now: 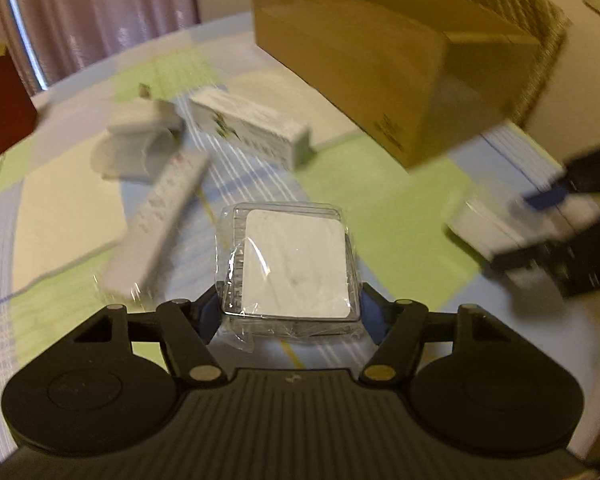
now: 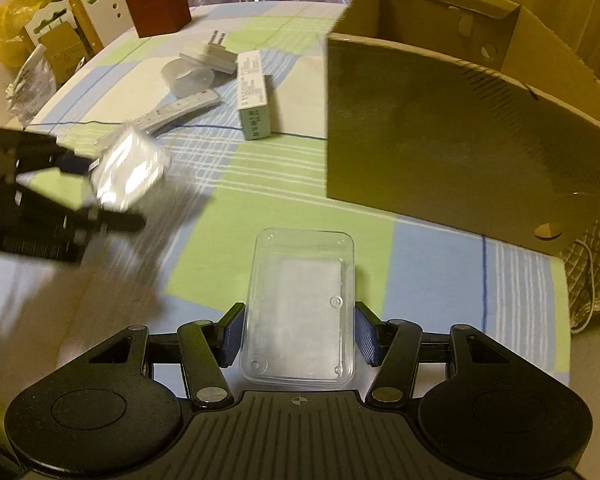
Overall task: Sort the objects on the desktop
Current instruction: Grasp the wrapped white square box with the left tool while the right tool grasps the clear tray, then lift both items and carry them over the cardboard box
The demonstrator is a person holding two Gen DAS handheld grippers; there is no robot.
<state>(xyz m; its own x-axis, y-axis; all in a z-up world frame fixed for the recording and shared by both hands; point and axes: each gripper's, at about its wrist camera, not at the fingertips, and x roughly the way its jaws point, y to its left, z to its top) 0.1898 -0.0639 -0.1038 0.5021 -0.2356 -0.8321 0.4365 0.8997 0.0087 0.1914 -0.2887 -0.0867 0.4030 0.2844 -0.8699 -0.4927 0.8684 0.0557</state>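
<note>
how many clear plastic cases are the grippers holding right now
2: a film-wrapped clear case in the left gripper, an empty clear case in the right gripper.

Two low wrist views, shared table (image 1: 380, 208)

Print runs along the green-white carton (image 2: 253, 96) and the cardboard box's (image 1: 388, 136) side, all too blurred or small to read.

Home — checked tablecloth (image 2: 228, 176), curtains (image 1: 100, 12).
</note>
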